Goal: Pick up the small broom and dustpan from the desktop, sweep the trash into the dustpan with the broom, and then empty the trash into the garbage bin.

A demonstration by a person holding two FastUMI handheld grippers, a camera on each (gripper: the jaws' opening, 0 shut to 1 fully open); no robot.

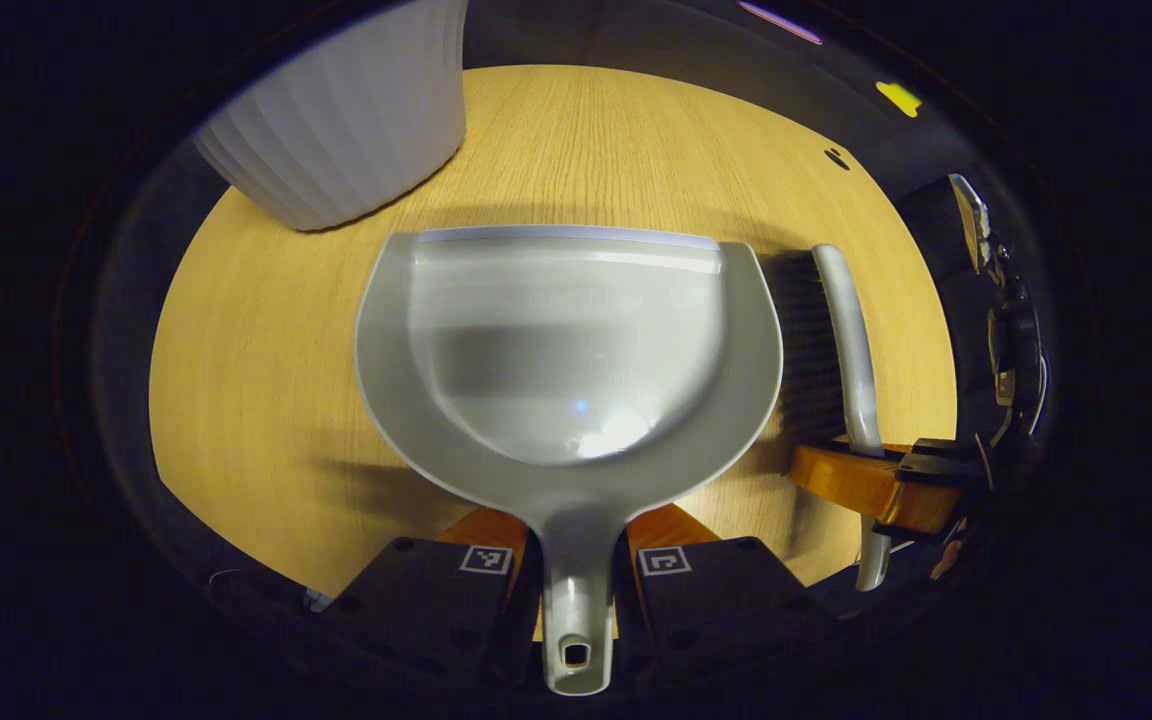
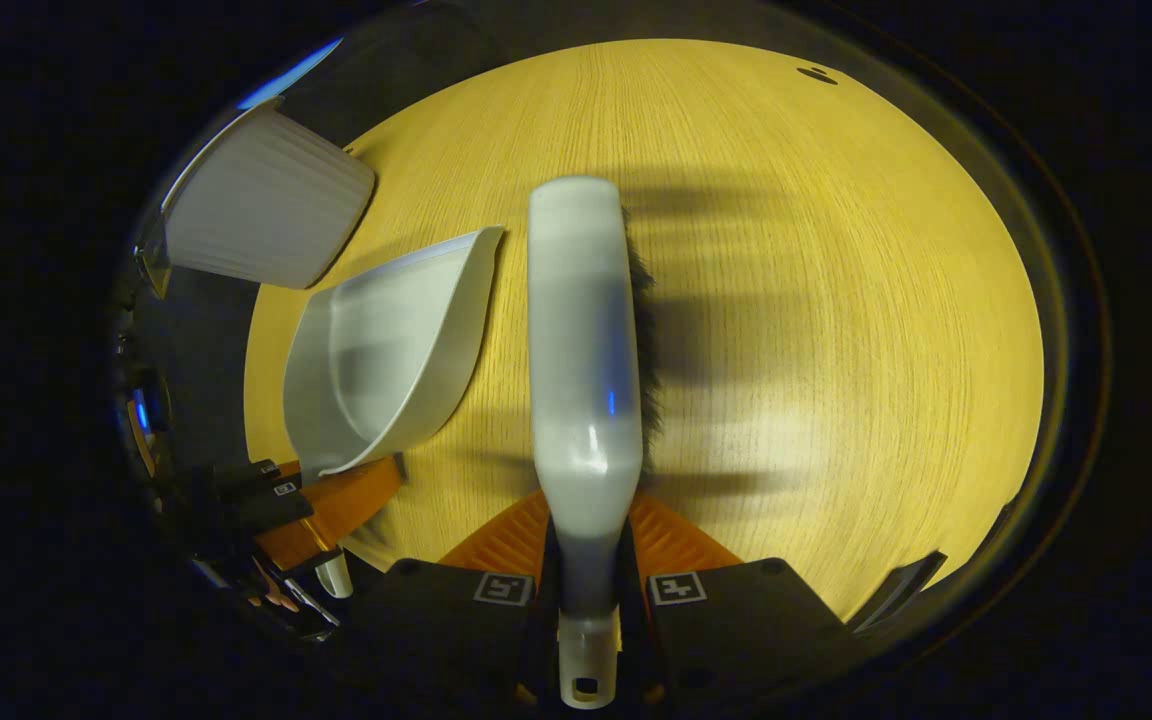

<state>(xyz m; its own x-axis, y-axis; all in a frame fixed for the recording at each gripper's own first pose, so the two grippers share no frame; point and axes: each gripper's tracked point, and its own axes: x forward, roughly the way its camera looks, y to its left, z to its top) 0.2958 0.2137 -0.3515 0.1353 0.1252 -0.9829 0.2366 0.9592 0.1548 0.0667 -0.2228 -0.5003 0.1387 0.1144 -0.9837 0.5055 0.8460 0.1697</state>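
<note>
Both my tools grip: left tool [image 1: 576,570] clamps dustpan [image 1: 569,350], right tool [image 2: 588,590] broom [image 2: 584,340] beside it; sweeping comes next.

Left gripper view looks forward and down along the left gripper [image 1: 576,560], close above the wooden desktop [image 1: 266,400]. Right gripper view does likewise from the right gripper [image 2: 586,585]. Both share the dustpan [image 1: 566,350], broom [image 2: 584,340] and ribbed white bin [image 1: 346,110].
</note>
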